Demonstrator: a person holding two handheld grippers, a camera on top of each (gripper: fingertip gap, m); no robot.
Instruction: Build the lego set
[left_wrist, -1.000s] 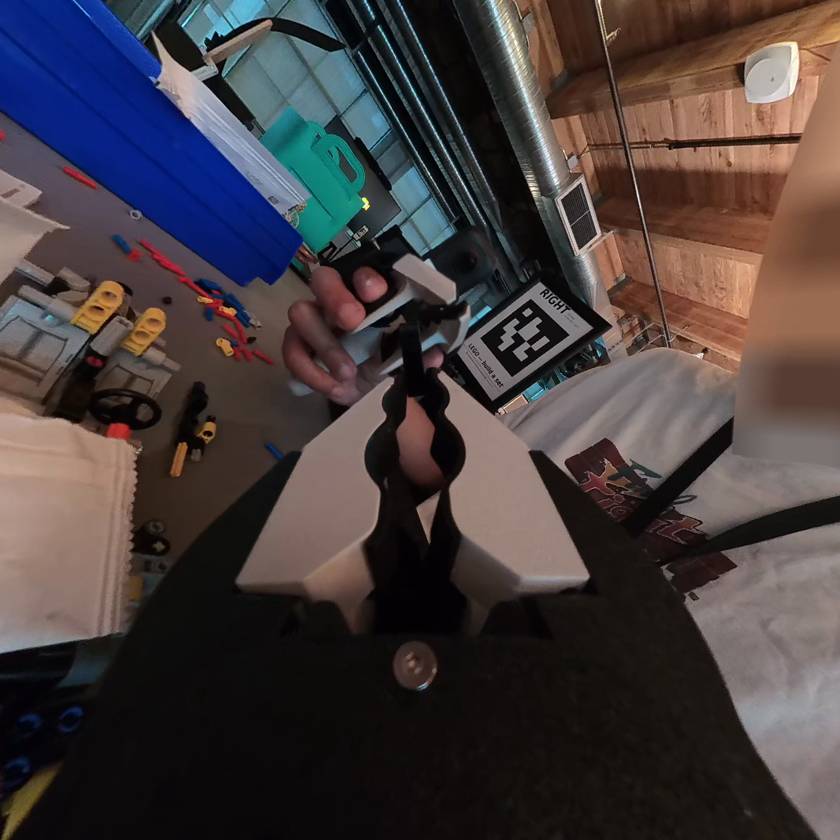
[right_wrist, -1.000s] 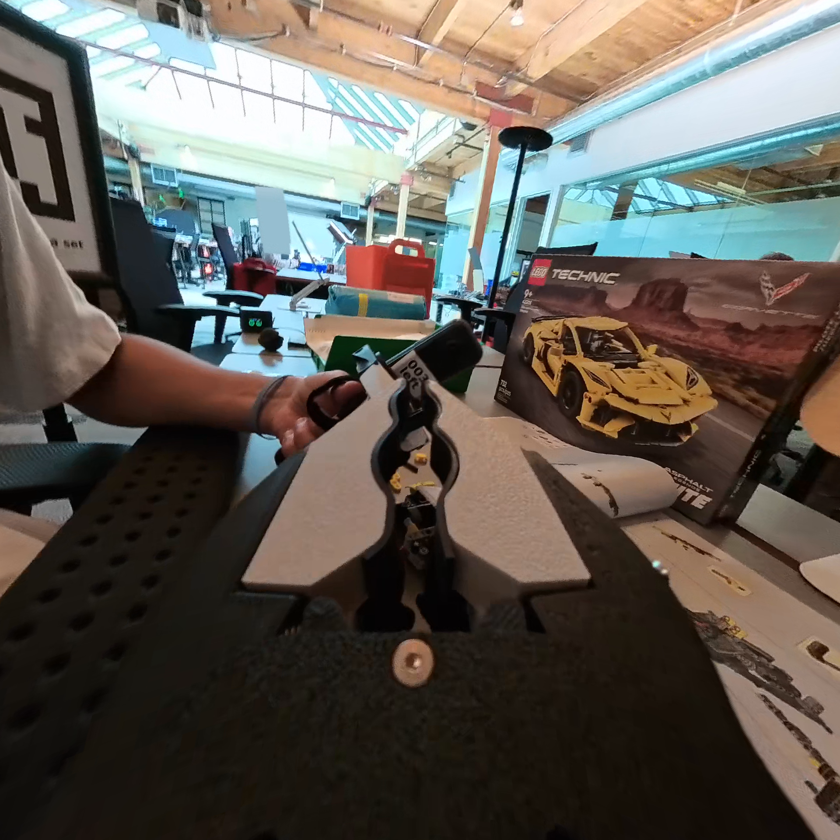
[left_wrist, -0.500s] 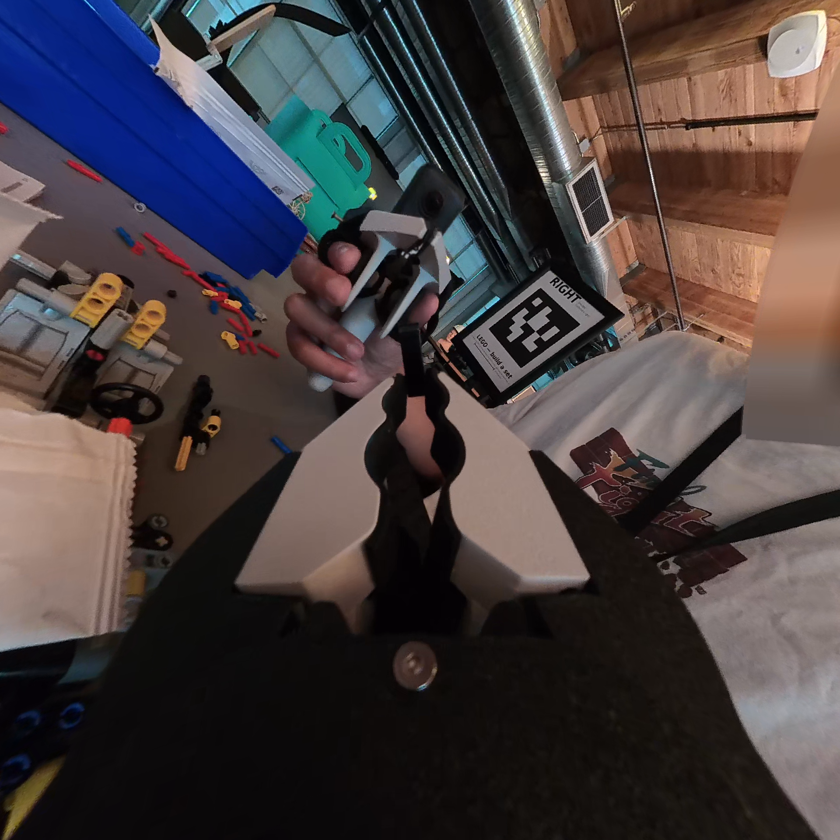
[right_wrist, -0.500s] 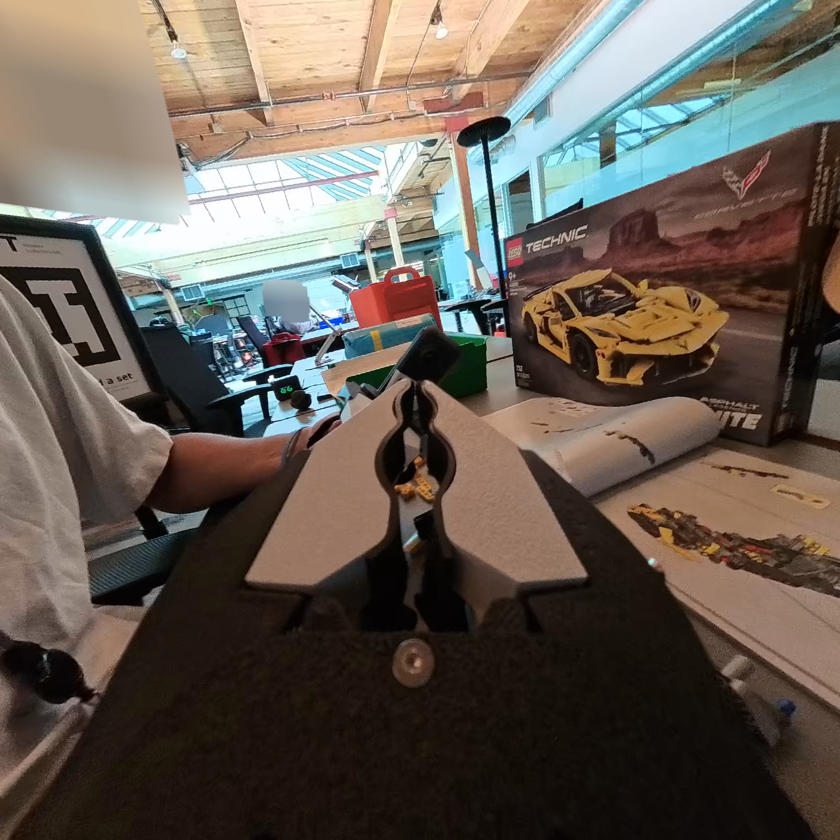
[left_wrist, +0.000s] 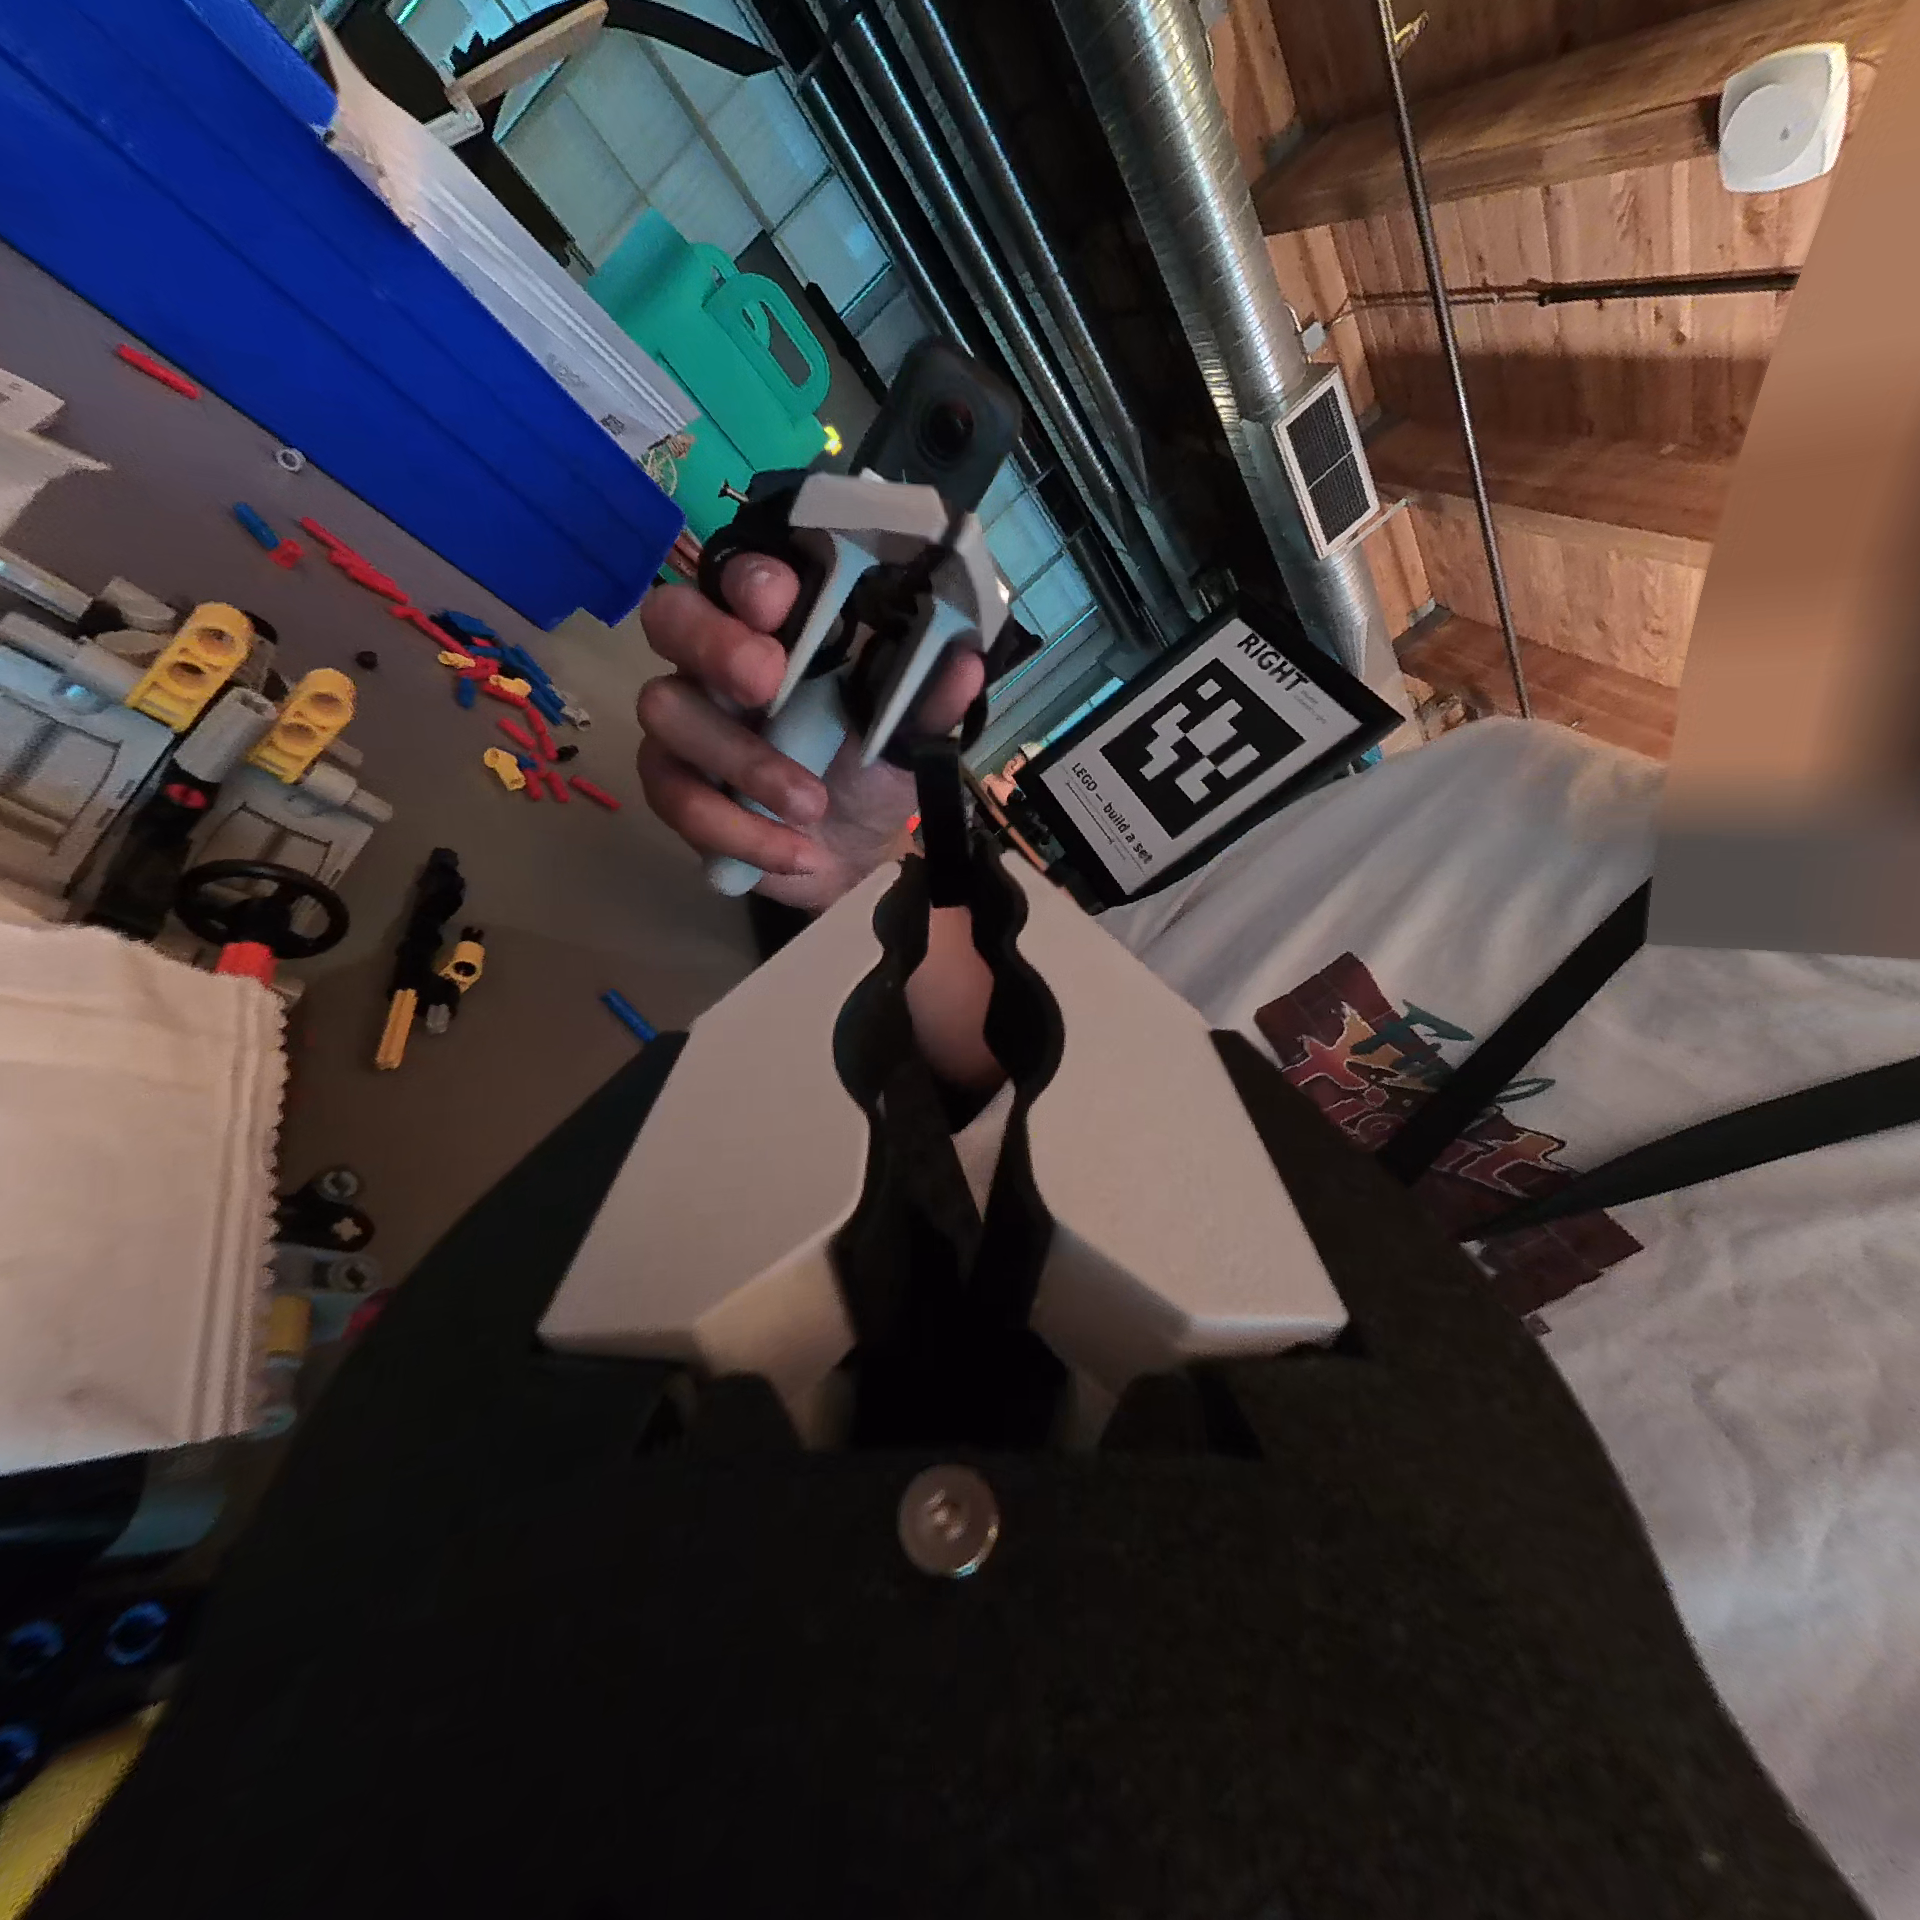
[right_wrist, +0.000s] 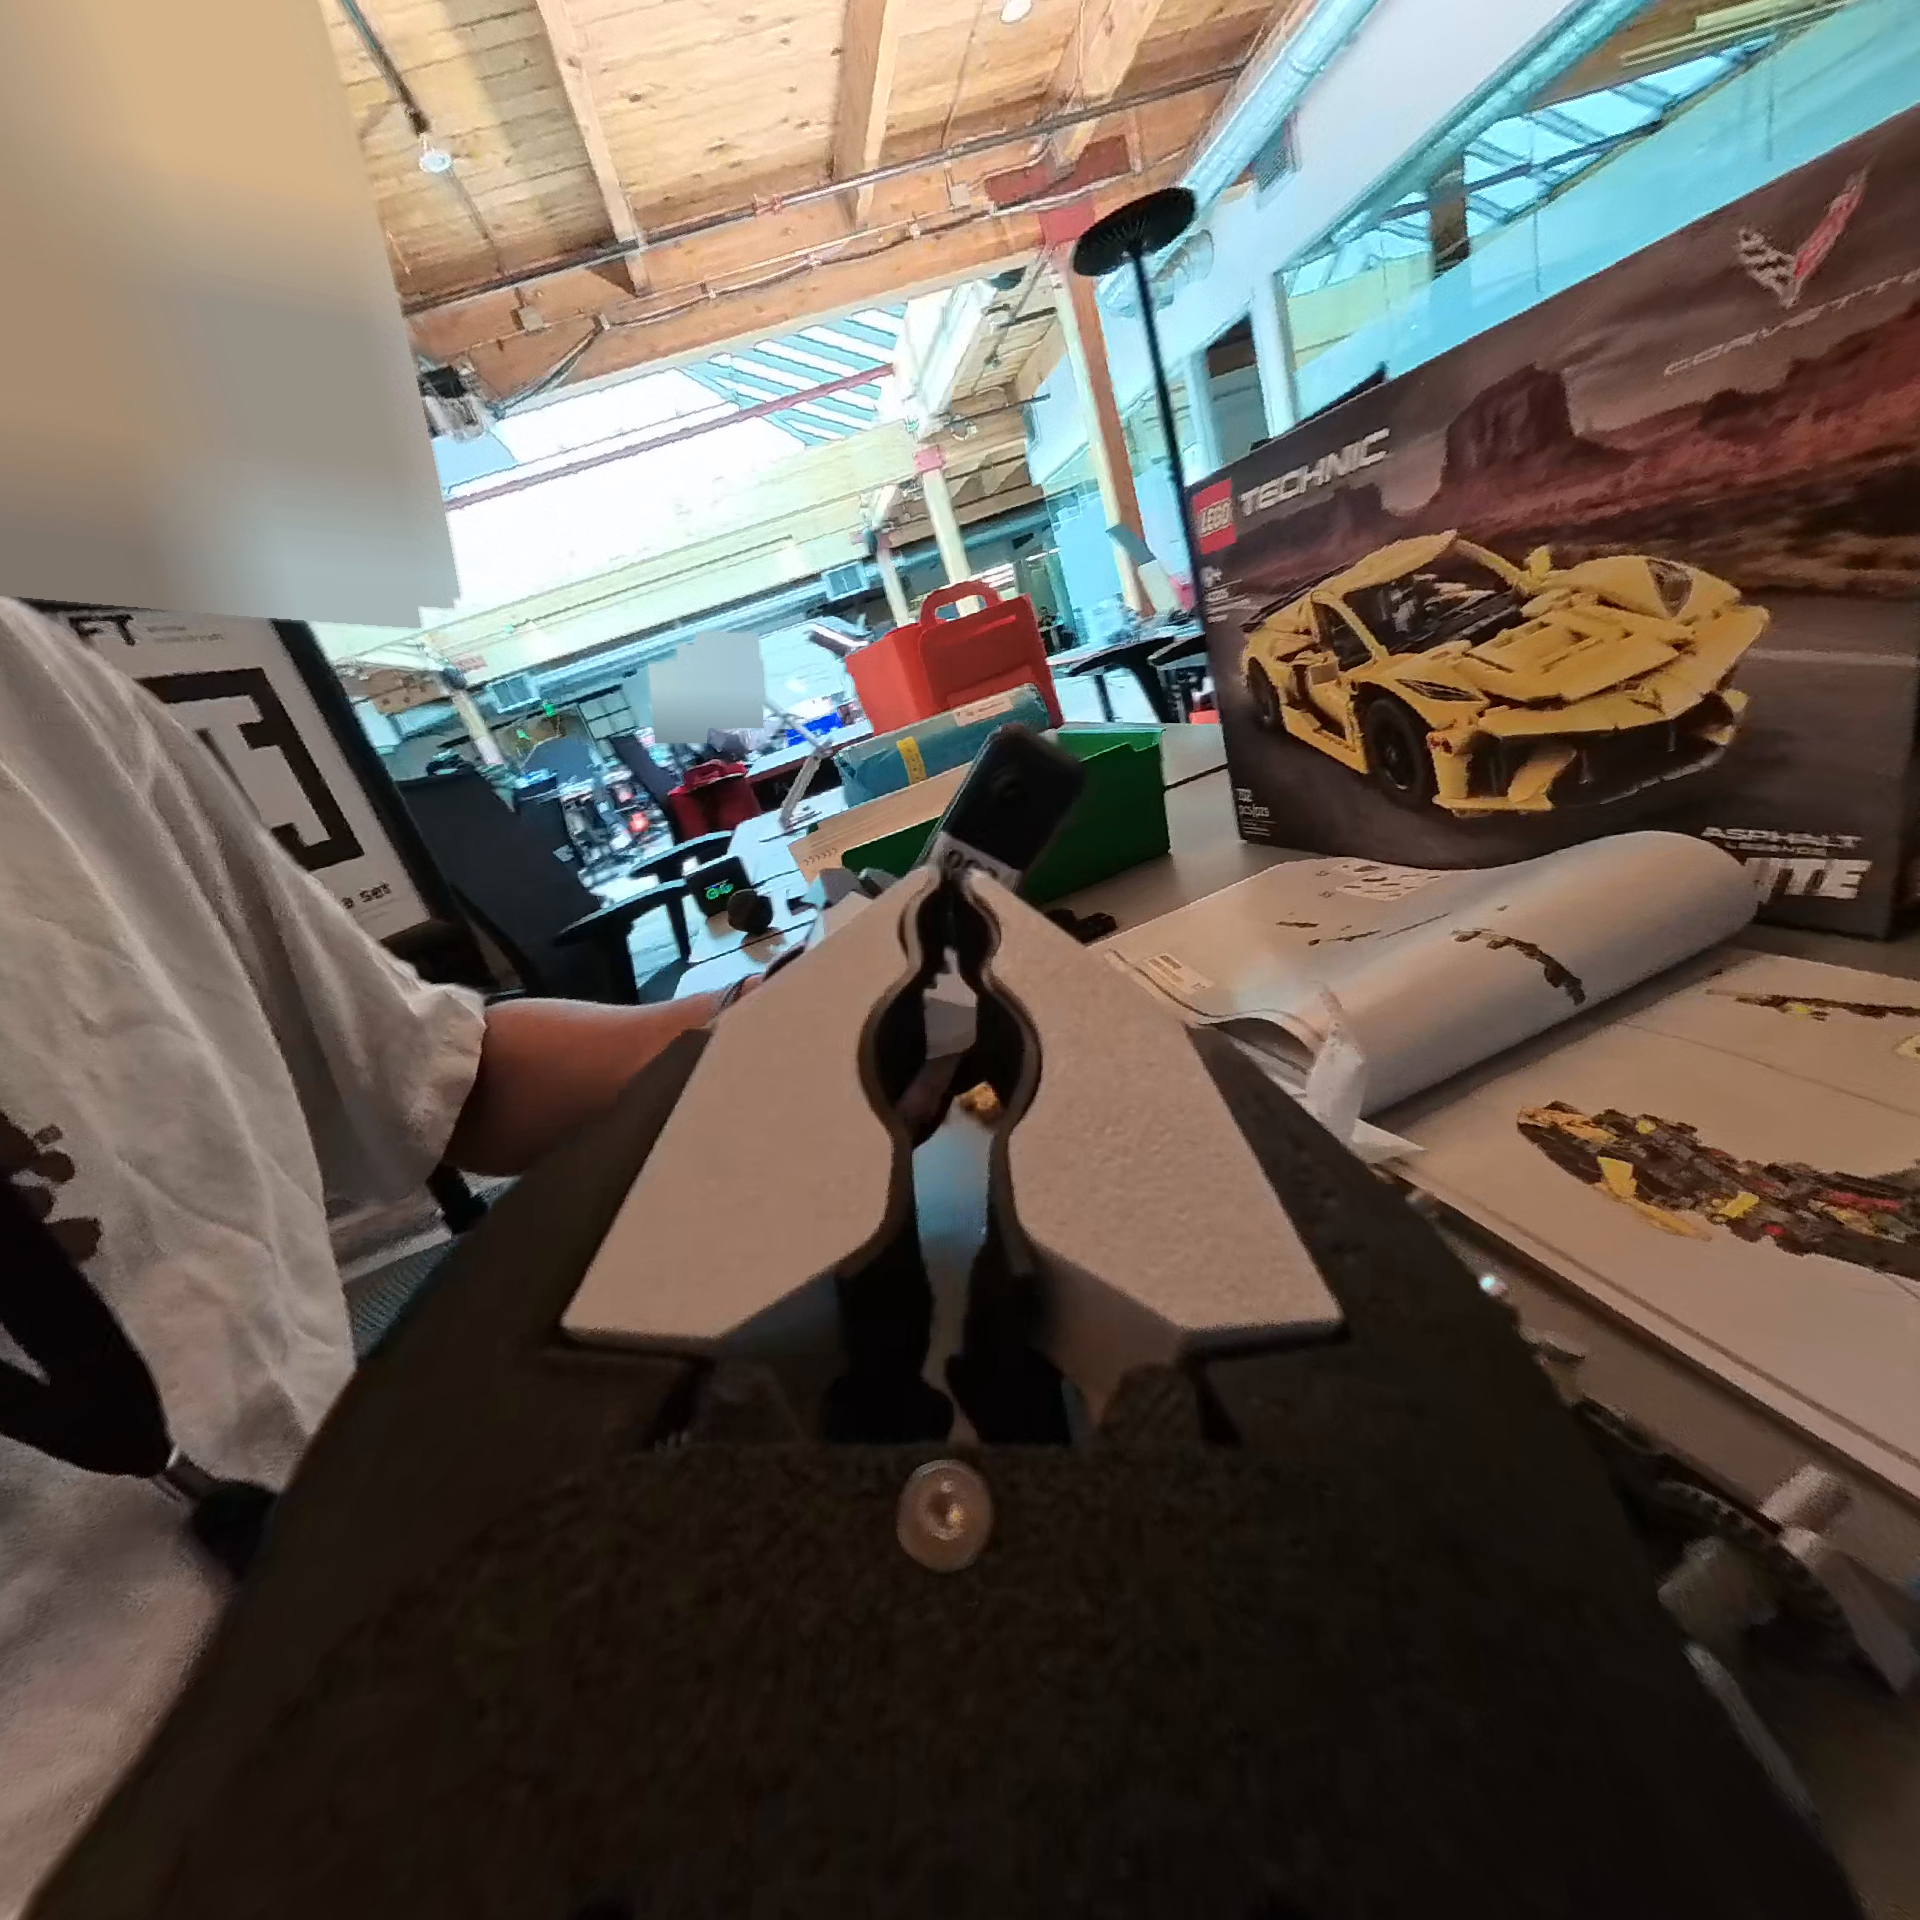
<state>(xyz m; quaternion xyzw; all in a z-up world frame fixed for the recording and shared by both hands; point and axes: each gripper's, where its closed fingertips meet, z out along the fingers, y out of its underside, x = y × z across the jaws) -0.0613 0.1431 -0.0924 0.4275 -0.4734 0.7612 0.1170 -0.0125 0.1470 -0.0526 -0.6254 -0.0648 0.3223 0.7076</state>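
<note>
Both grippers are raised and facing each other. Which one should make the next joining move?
Probably the left gripper. Its fingers are shut on a thin black piece that points at the right gripper close ahead. The right fingers look shut, but I cannot tell what they hold.

Timber-beamed ceiling (right_wrist: 727, 114), silver duct (left_wrist: 1174, 197), skylights (right_wrist: 727, 405), black floor lamp (right_wrist: 1138, 223)

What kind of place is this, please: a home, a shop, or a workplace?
Probably a shared open-plan office or workshop in a loft-style building. Exposed wooden ceiling beams and a silver ventilation duct run overhead, and rows of desks with black office chairs stretch behind the grey table with loose toy bricks.
</note>
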